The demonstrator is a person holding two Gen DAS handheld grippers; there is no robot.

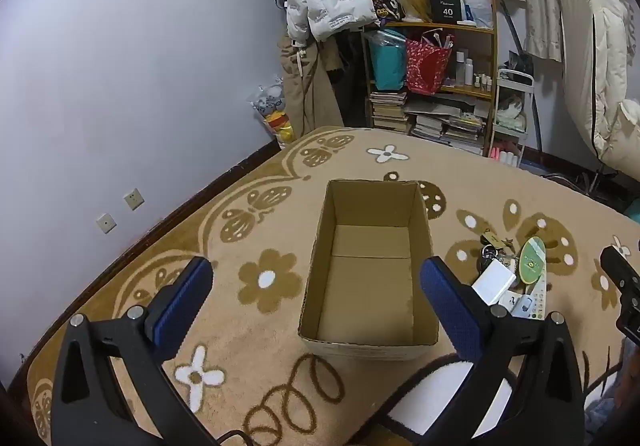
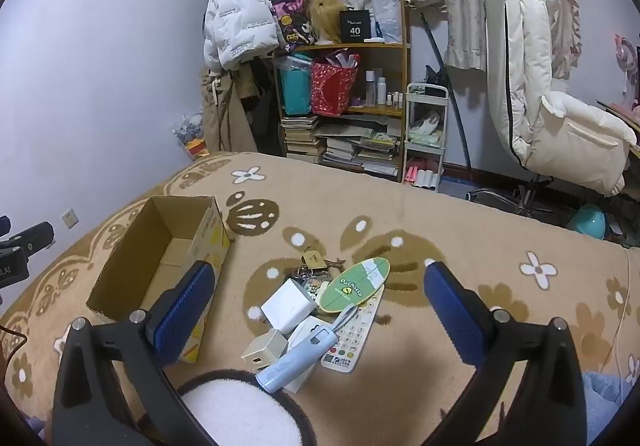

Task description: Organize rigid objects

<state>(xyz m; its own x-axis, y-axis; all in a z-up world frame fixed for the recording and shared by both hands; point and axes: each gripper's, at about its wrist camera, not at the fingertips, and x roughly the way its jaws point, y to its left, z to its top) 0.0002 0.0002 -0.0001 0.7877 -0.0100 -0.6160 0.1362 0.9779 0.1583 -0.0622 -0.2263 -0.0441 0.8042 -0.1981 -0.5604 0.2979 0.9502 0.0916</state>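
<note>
An empty brown cardboard box stands open on the tan flowered rug. To its right lies a pile of small items: a white charger block, a beige adapter, a pale blue tube-shaped gadget, a white remote, a green oval tag and keys with a brass padlock. My left gripper hovers open above the box's near end. Above the pile, my right gripper is open and holds nothing.
The rug covers a raised surface that ends at a grey wall on the left. Behind it stand a cluttered wooden shelf, a white trolley, hanging coats and a cream padded chair. A white round patch lies near me.
</note>
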